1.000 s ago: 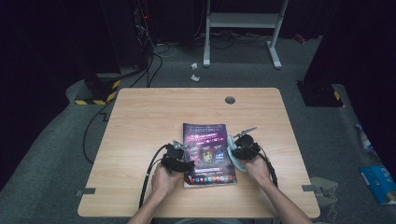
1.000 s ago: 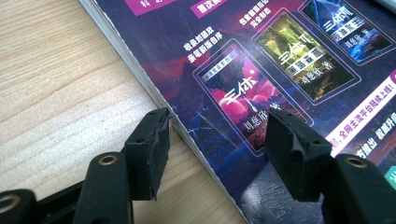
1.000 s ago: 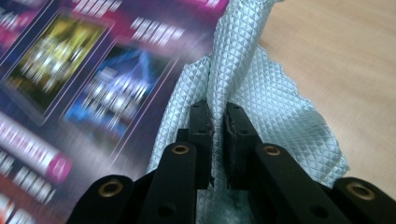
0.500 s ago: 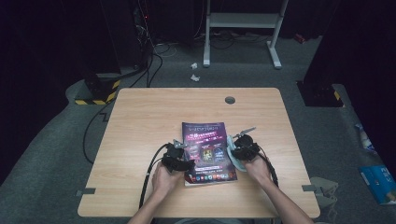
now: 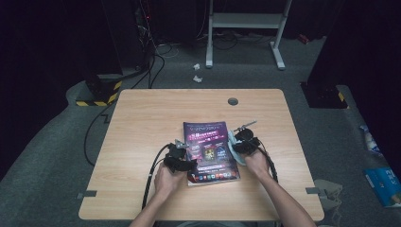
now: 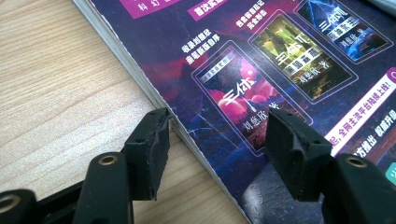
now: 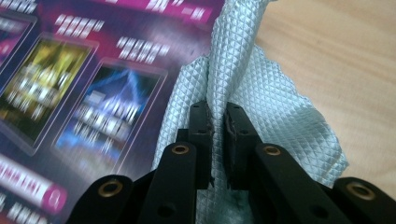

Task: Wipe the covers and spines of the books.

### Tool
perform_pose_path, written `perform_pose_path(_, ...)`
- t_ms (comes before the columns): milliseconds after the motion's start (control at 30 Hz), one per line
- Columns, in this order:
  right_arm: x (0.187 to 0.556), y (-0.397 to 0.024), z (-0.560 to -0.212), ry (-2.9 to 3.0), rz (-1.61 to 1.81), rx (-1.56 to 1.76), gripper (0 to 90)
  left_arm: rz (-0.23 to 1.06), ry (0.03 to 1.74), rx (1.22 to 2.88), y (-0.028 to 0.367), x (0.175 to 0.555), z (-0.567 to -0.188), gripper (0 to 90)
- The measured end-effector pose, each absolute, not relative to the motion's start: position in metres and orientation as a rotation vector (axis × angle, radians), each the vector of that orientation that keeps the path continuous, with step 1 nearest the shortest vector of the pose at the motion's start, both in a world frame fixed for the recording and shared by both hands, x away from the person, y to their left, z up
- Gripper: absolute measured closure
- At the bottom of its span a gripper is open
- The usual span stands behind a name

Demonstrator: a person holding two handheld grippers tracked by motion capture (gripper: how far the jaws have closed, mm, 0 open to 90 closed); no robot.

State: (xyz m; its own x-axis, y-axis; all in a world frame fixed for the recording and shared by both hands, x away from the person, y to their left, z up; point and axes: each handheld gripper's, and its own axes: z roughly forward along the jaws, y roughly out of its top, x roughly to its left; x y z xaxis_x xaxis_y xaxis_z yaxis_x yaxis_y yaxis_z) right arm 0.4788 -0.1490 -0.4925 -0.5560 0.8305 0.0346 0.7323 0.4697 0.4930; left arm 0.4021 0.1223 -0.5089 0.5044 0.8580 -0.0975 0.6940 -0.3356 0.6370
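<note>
The right gripper [image 7: 217,116], pinching the cloth [image 7: 275,93], has slid a little along the magazine [image 6: 261,70], so wiping goes on, while the left gripper [image 6: 215,140] stays spread at its edge.

Far half of surface [image 5: 156,109]: bare wood, open passage apart from a small round grommet [image 5: 232,101].
Near middle: magazine [image 5: 210,151] lies flat, blocking low sweeps.
Left and right edges: open strips beside magazine.

The tool [image 7: 218,140] pinches a pale cloth [image 7: 275,107] beside the magazine [image 7: 93,84].
</note>
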Motion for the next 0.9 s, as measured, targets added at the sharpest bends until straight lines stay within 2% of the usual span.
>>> perform_pose_path(200, 0.487, -0.146, -0.493, 2.495, 0.679, 1.369, 82.9, 0.333, 1.27, 2.122, 0.122, 0.403, -0.509, 40.1)
perform_pose_path(533, 0.439, -0.16, -0.493, 2.551, 0.703, 1.266, 83.0, 0.342, 1.282, 2.106, 0.122, 0.406, -0.509, 42.2)
perform_pose_path(900, 0.402, -0.17, -0.493, 2.608, 0.729, 1.224, 82.9, 0.36, 1.29, 2.114, 0.119, 0.407, -0.508, 43.3)
